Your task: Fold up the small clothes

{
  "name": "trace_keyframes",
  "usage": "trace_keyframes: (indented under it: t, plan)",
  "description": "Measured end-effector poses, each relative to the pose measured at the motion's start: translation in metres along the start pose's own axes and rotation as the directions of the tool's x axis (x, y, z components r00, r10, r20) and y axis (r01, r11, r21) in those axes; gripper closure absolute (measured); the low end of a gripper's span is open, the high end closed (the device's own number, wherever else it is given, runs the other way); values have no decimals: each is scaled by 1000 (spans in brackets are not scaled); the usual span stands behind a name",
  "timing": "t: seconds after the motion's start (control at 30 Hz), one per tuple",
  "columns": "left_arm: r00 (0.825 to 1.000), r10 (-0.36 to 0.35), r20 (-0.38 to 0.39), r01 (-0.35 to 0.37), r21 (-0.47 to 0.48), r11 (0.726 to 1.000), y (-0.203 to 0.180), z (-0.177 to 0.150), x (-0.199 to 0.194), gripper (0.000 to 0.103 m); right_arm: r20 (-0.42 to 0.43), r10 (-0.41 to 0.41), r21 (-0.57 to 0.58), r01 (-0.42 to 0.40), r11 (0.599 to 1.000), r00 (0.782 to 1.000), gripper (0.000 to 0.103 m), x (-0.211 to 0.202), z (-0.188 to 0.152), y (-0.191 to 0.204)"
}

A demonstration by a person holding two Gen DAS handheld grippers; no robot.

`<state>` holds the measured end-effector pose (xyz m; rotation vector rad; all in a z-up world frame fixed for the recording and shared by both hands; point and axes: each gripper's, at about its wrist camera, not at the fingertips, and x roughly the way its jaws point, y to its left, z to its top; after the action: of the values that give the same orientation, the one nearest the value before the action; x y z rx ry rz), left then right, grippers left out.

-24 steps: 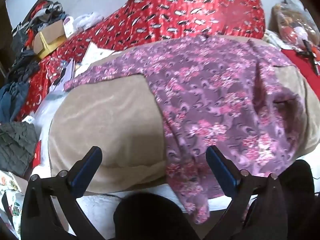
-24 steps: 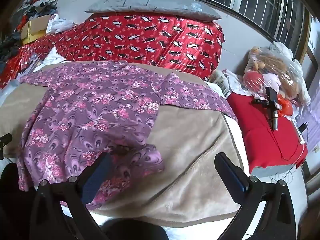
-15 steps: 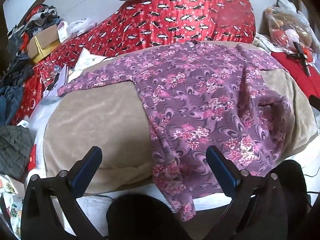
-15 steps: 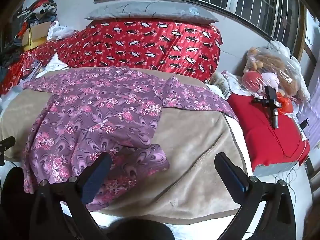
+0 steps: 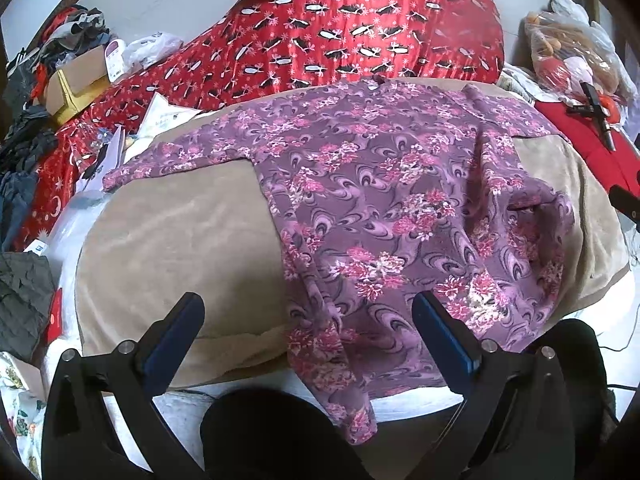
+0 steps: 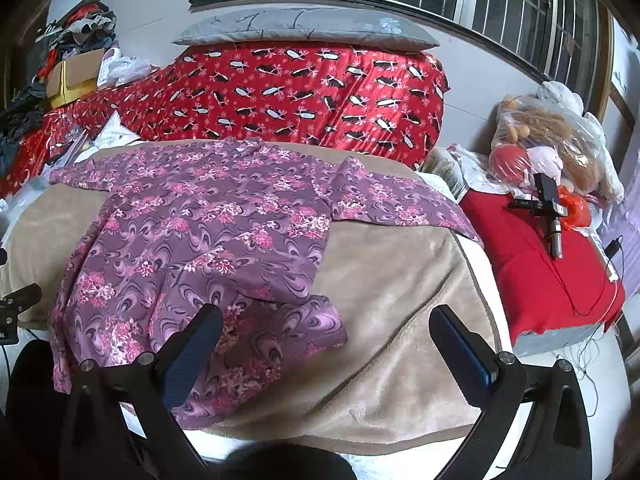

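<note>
A purple floral long-sleeved top (image 5: 380, 208) (image 6: 208, 240) lies spread on a beige blanket (image 5: 180, 248) (image 6: 400, 300) over the bed, sleeves stretched out to both sides. Its hem hangs over the near edge, and its near right corner is folded and rumpled. My left gripper (image 5: 308, 316) hovers open above the near edge, over the hem's left part. My right gripper (image 6: 326, 326) hovers open over the rumpled corner and the bare blanket beside it. Neither holds anything.
A red patterned quilt (image 6: 304, 92) with a grey pillow (image 6: 304, 28) on top is piled behind the top. A red cushion (image 6: 540, 276) with a black device (image 6: 548, 208) and a bagged plush toy (image 6: 552, 140) sit right. Clothes and a cardboard box (image 5: 76, 80) clutter the left.
Both views have pulled back and lifted a little, so the top appears smaller and lower in frame. The garment itself has not moved, and both grippers stay open.
</note>
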<state>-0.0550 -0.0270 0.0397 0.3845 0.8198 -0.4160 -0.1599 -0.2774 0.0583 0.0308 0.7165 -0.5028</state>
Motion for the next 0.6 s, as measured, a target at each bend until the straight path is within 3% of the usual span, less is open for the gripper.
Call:
trace_keyframes:
  t: [0.37,0.6]
  plan:
    - [1000,-22,-14,22,-5,1000,-3,6,6,0,-21,67,22,-67,998,998,0,9,-1,-3]
    - [999,-30,-27,30,-8,1000,-3,7,9,0,-39,54,38,-53,998,998,0,13,-7,-7]
